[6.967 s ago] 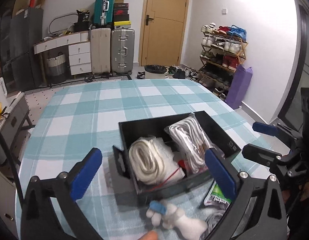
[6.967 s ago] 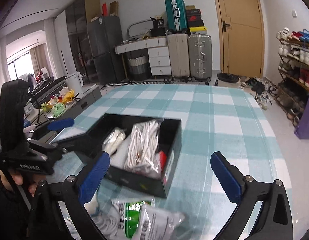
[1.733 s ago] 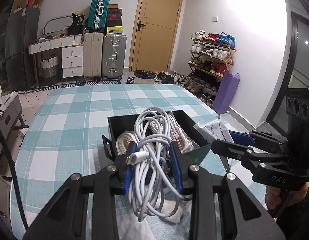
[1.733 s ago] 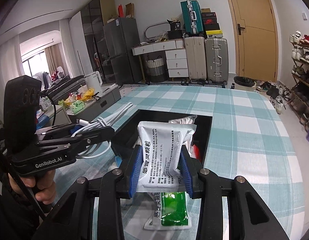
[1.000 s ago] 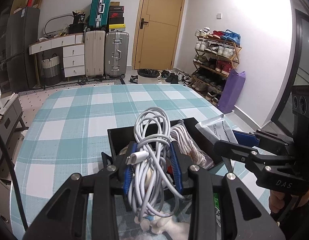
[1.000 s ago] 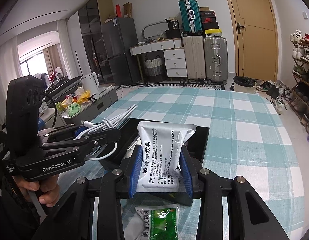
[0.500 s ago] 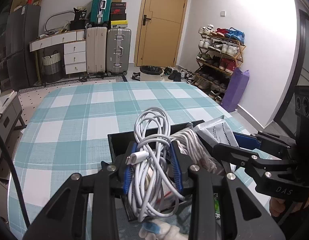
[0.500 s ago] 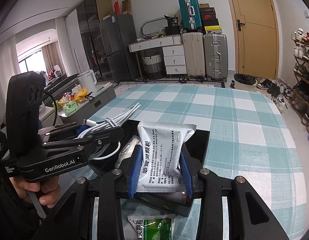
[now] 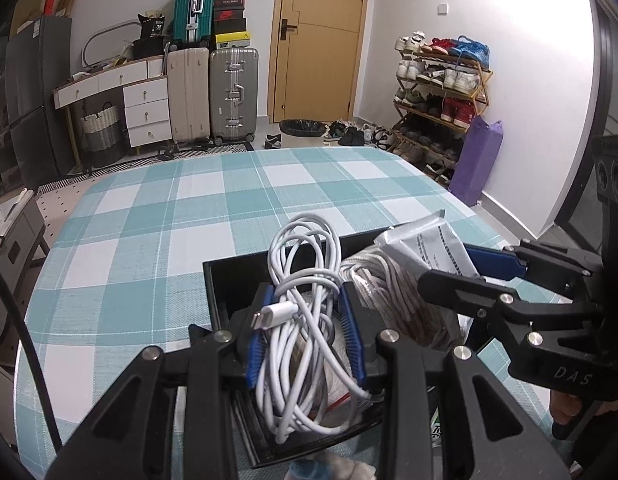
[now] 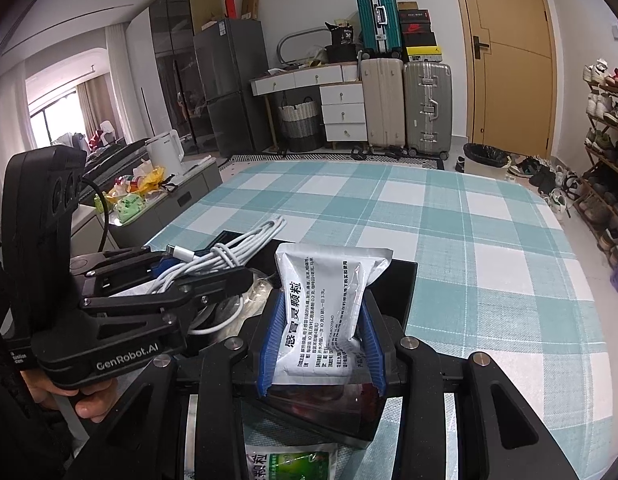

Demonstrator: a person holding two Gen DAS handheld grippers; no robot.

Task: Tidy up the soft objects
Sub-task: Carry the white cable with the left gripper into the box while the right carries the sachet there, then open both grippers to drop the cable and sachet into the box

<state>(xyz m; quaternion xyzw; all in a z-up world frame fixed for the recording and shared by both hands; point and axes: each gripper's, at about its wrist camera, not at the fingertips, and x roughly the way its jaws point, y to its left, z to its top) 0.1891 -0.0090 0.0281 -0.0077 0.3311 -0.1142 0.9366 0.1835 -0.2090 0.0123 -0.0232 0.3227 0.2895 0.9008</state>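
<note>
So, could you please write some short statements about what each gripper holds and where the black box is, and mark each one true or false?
1. The left gripper is shut on a bundle of white cable. True.
2. The right gripper is open and holds nothing. False: it is shut on a silver sachet with printed text.
3. The black box already holds coiled white rope. True.
4. The black box stands on a plain red tablecloth. False: the tablecloth is checked in teal and white.
5. A sachet with green print lies on the table in front of the box, below the right gripper. True.
</note>
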